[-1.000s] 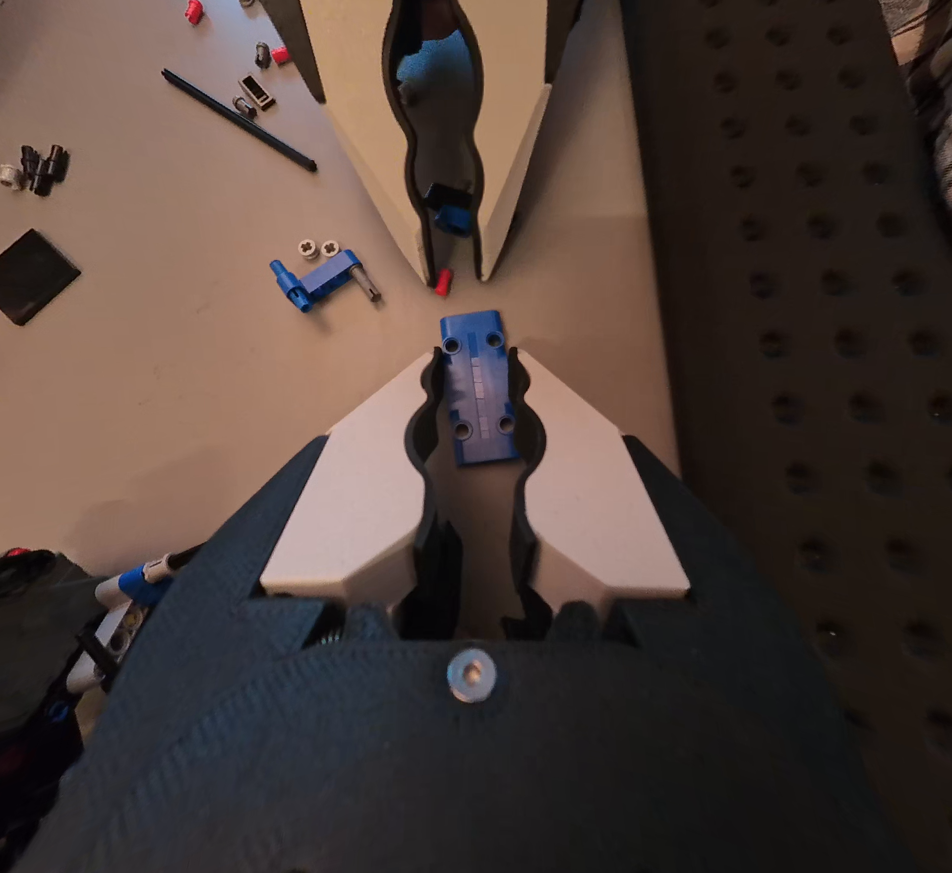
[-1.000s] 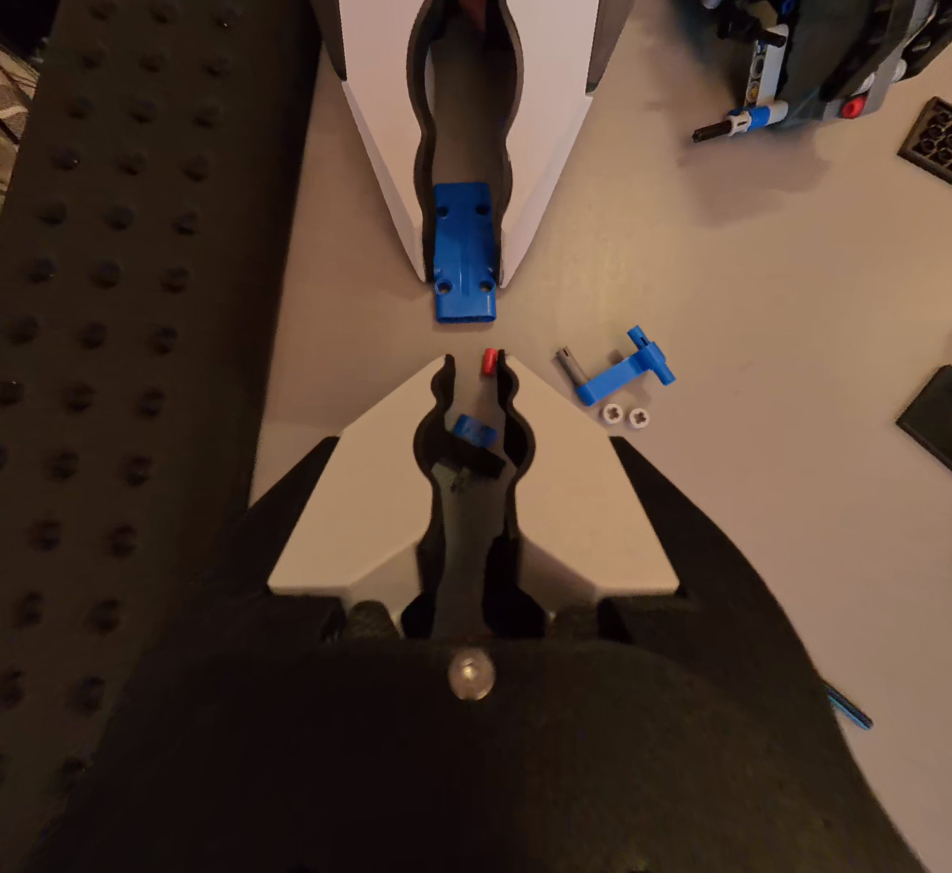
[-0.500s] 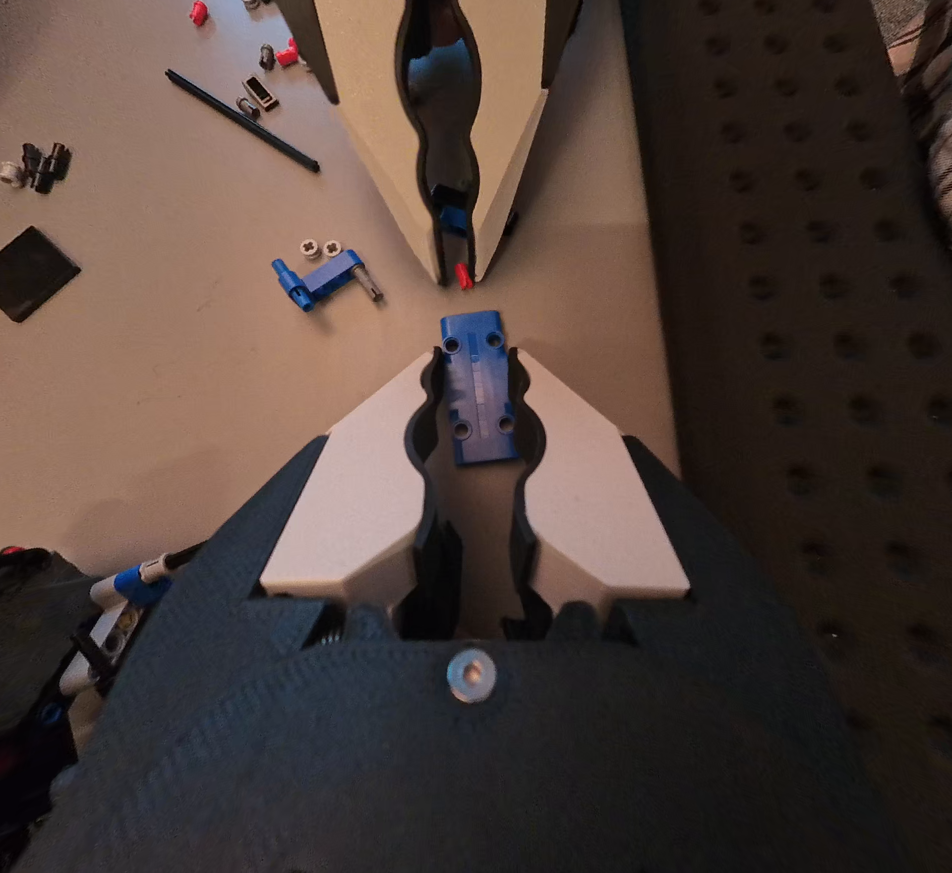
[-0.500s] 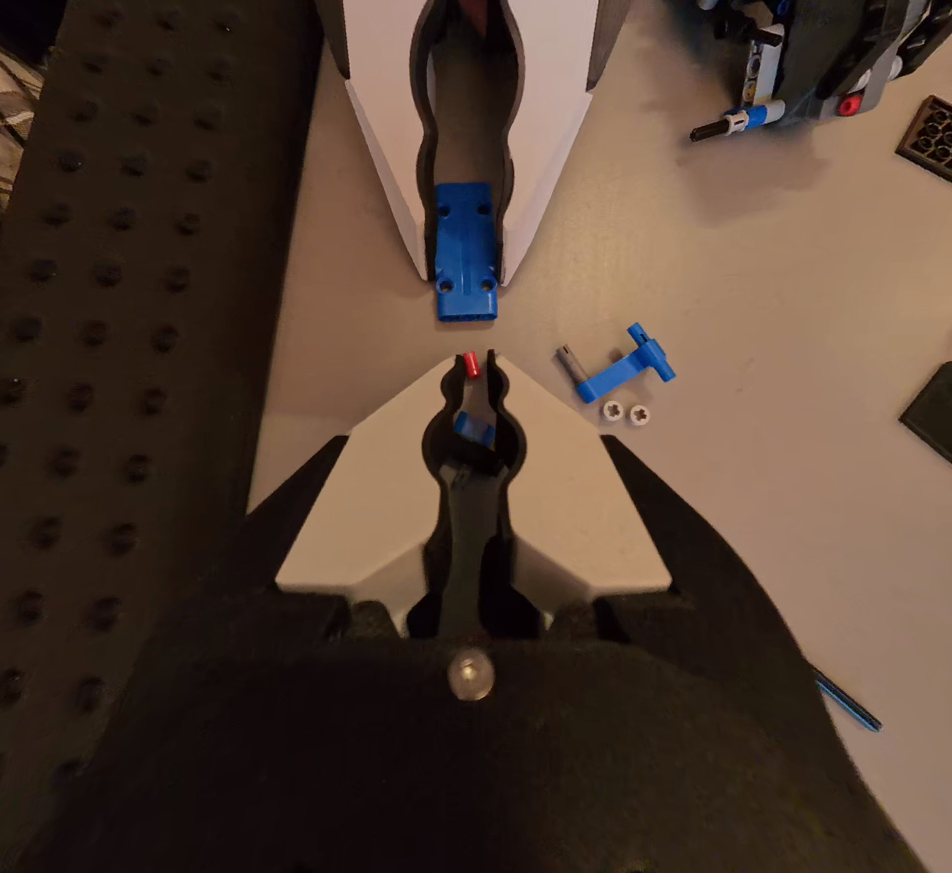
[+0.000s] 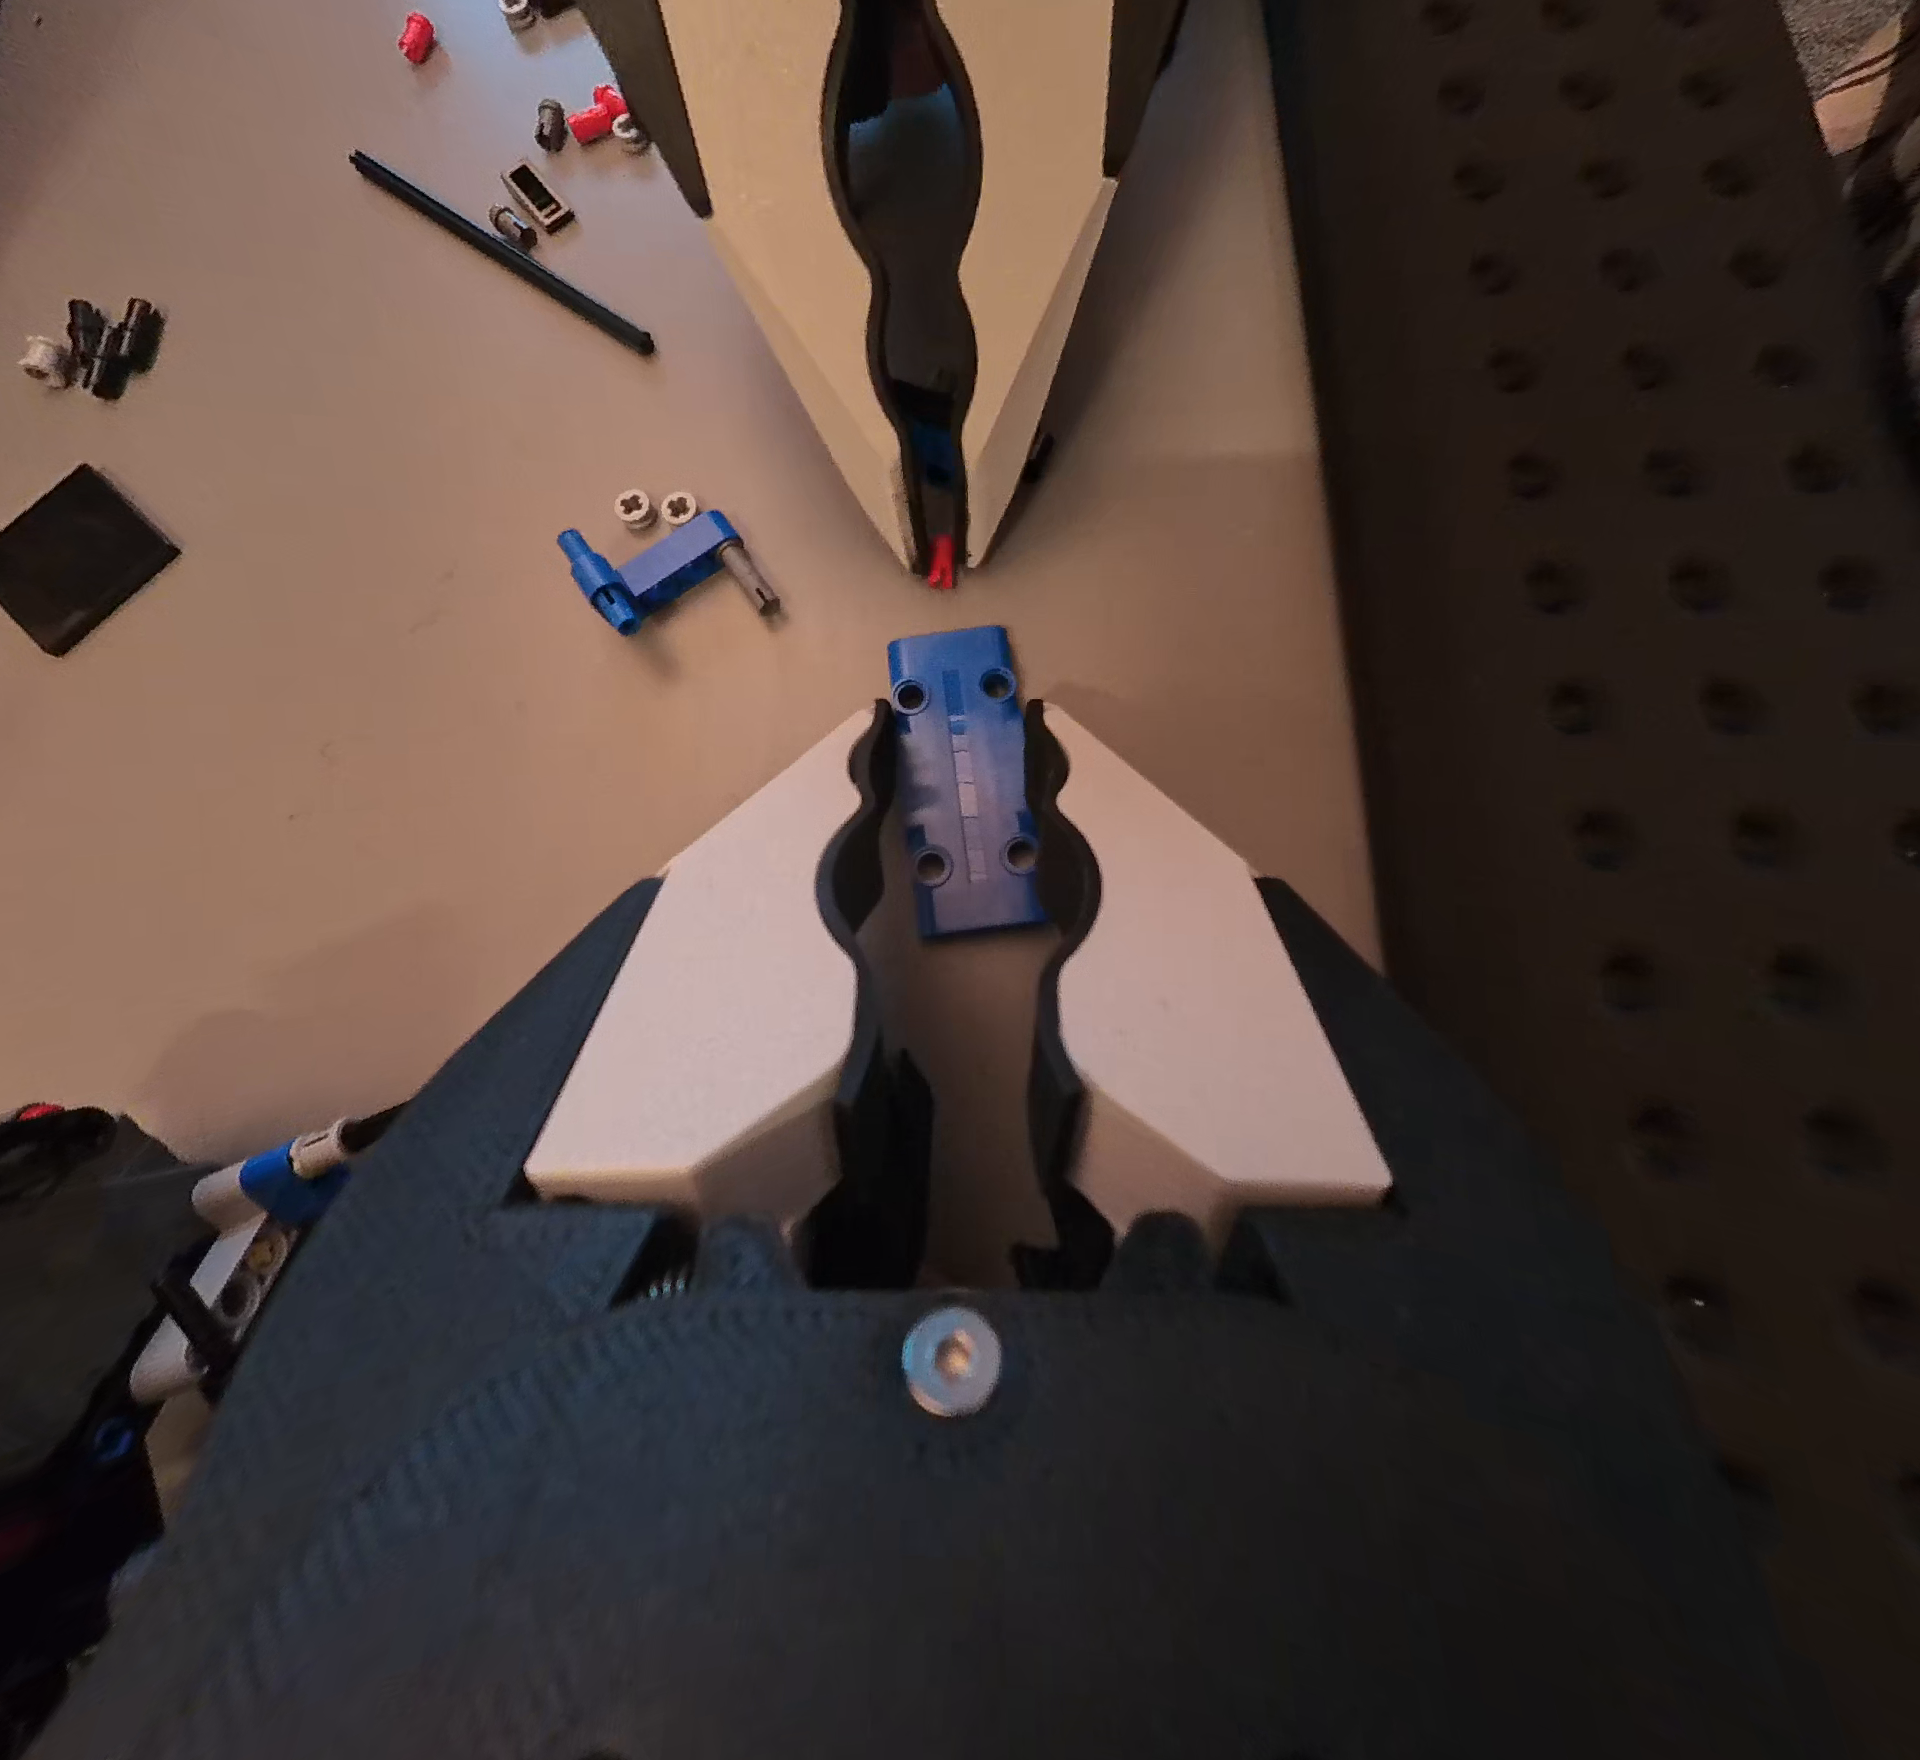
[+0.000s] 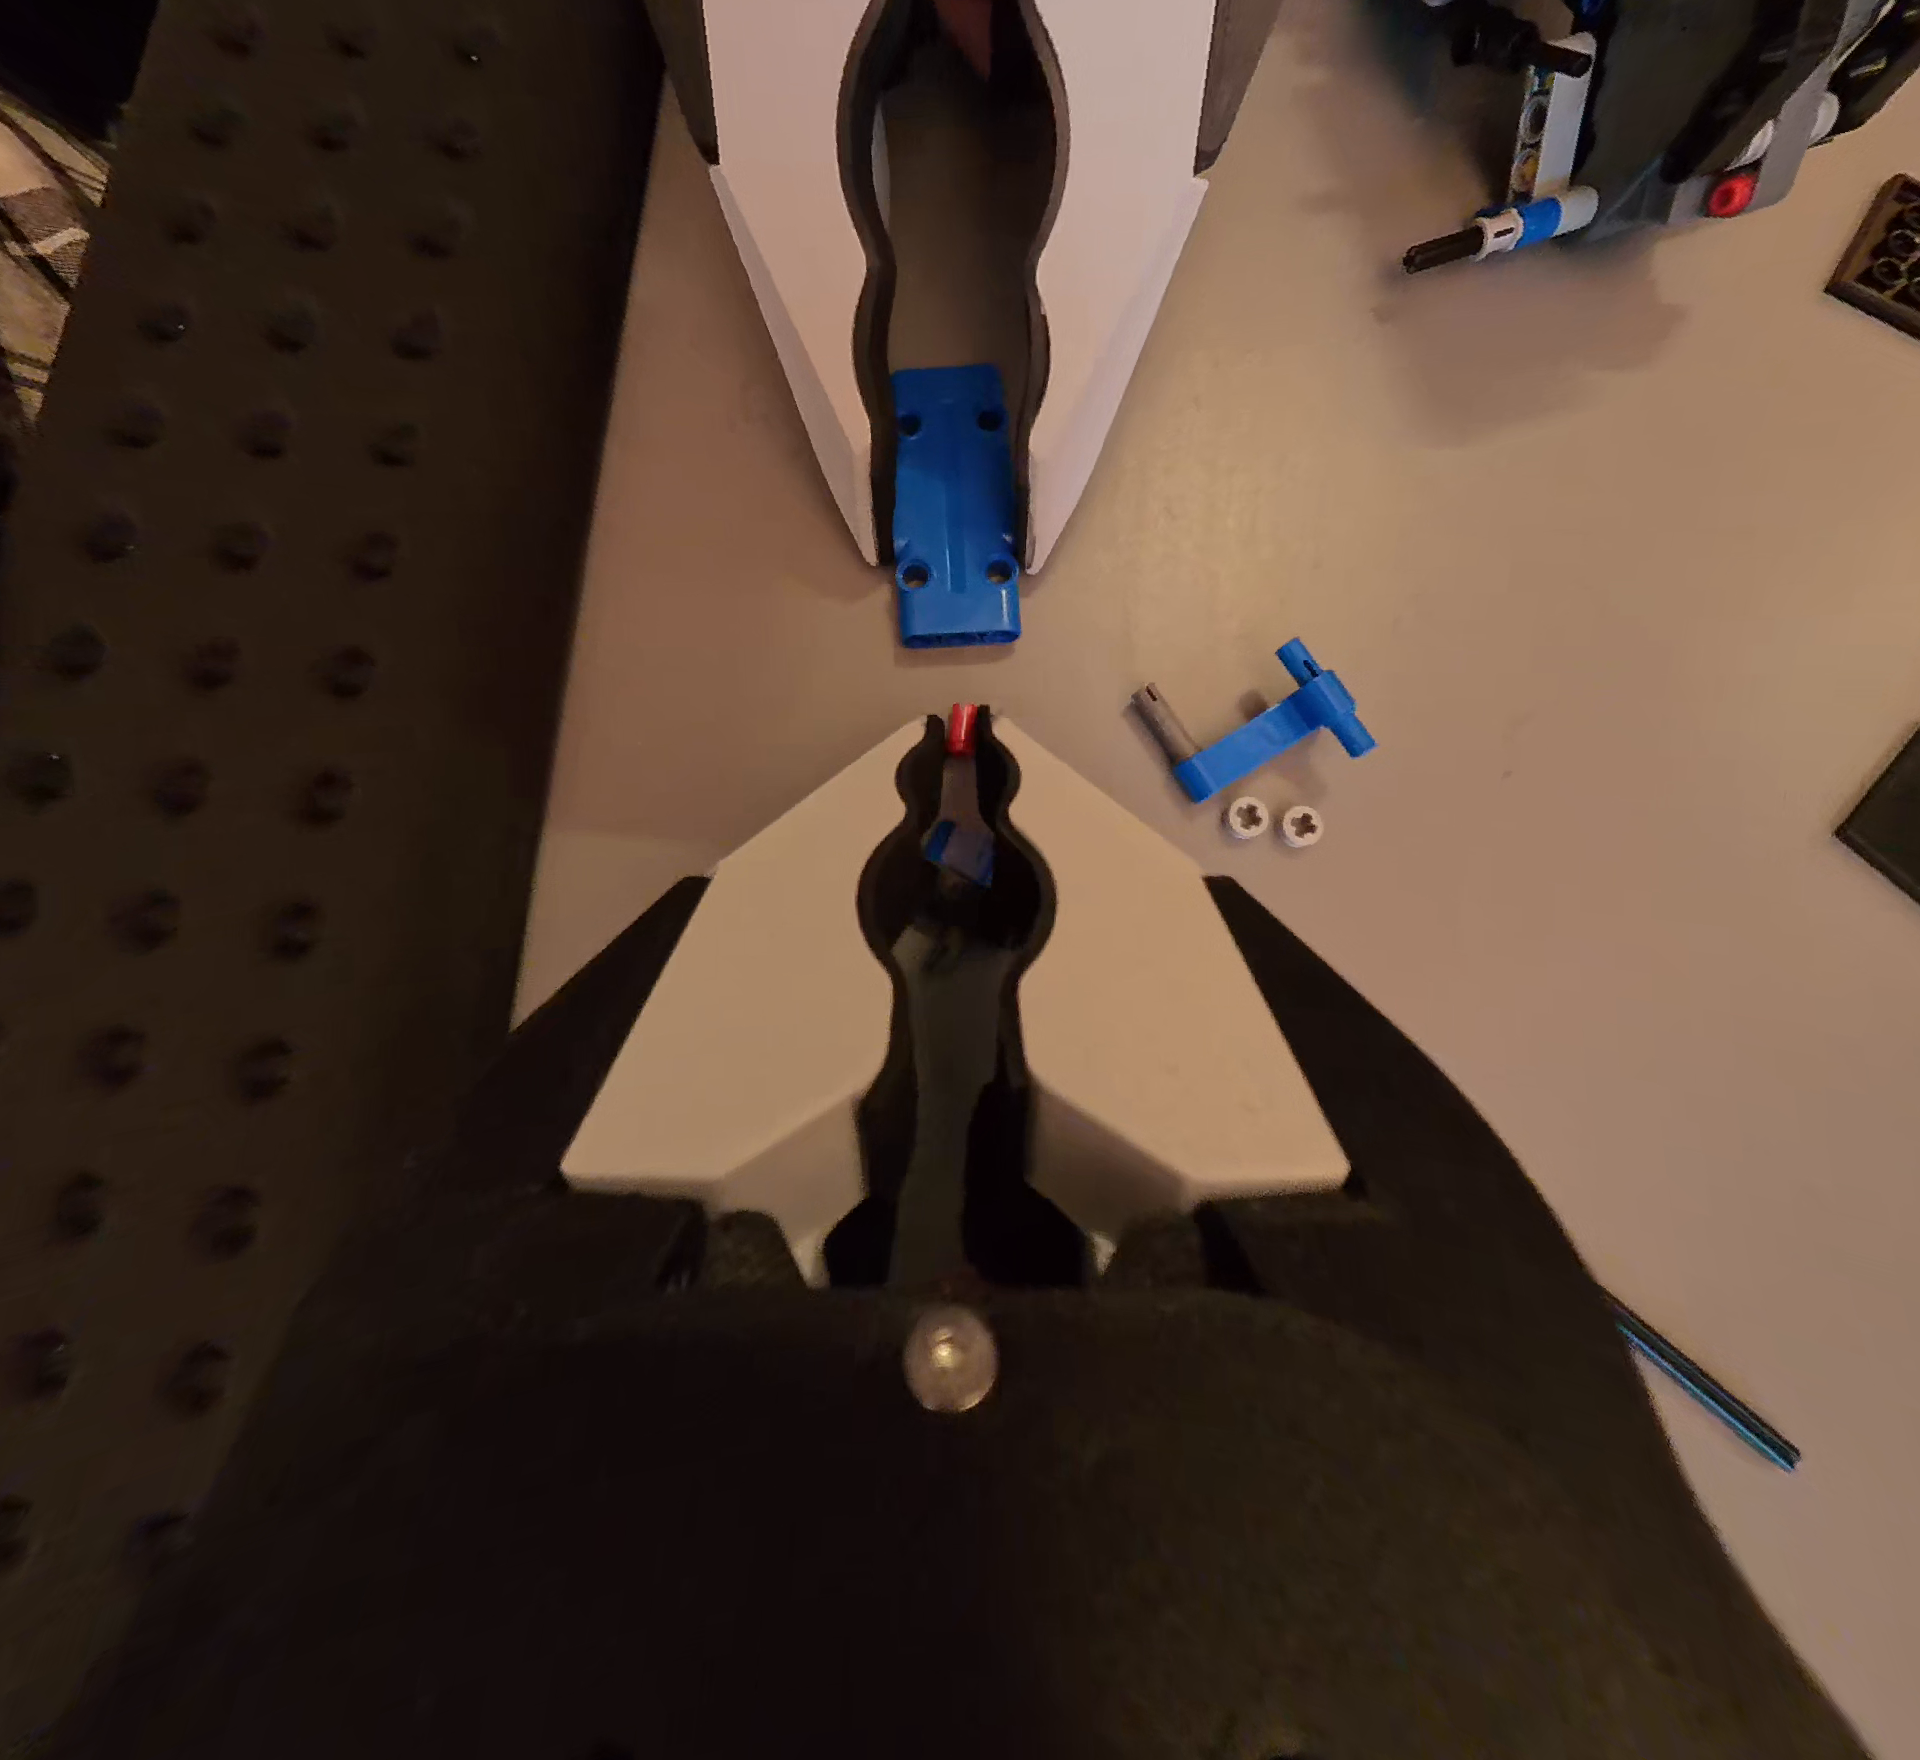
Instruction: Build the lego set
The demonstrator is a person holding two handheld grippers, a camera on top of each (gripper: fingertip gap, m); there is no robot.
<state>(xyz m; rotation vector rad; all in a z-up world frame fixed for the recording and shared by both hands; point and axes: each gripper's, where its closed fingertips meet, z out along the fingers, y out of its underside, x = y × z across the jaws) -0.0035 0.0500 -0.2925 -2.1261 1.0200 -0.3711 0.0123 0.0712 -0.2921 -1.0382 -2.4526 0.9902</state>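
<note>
the left gripper (image 5: 958,711) is clamped on a blue panel (image 5: 966,785), its far end poking past the fingertips. opposite, just apart, the right gripper (image 6: 961,721) pinches a red pin (image 6: 961,728) at its tips.

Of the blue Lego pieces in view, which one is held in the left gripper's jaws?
The flat blue panel with four round holes, clamped between the left gripper jaws. The blue crank-shaped piece lies loose on the table.

My left gripper (image 5: 958,713) has pale wedge-shaped fingers (image 5: 748,962) lined with wavy black pads, set in ribbed black housing with one silver screw (image 5: 952,1363); my right gripper (image 6: 961,723) looks identical.
</note>
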